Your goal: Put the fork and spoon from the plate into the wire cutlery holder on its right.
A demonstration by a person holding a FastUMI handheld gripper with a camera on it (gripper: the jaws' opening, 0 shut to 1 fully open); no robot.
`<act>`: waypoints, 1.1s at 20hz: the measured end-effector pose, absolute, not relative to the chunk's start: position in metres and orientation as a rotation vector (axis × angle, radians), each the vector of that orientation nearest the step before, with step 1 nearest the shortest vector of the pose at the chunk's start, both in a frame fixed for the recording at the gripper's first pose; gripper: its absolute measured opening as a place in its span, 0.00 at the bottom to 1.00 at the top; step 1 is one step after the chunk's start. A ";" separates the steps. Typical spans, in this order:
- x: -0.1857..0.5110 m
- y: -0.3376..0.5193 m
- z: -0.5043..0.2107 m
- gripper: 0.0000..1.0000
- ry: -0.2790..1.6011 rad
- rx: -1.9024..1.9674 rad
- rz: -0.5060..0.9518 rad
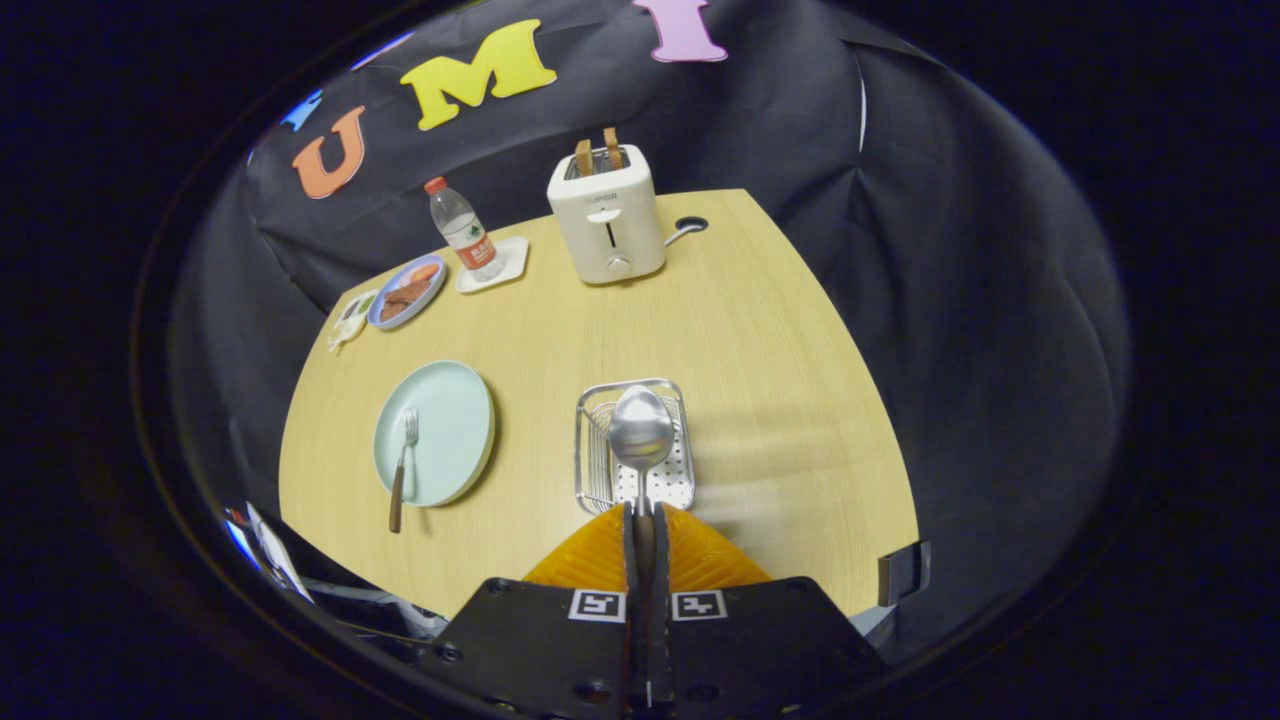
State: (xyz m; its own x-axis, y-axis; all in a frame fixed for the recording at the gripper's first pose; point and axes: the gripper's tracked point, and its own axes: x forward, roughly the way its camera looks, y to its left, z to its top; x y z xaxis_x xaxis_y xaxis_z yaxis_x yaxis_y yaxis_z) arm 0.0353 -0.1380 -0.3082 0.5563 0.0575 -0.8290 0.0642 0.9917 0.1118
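Your claw (641,520) is clamped on the spoon (640,432), poised over the wire cutlery holder (590,440) at centre frame; the fork (403,465) waits on the plate (450,420), left.

The gripper (642,520) points toward twelve o'clock, its two fingers (700,552) pressed together on the handle of a spoon (640,432), jaws nearly fully closed.

It was a staged recording booth: black cloth walls (900,250) enclosed a bench (780,330) with a toaster (606,222).
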 end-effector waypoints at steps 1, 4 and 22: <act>0.038 -0.139 -0.309 0.05 0.980 0.129 -0.008; 0.042 -0.137 -0.308 0.05 0.977 0.129 -0.013; 0.075 -0.043 -0.288 0.32 0.798 0.083 0.123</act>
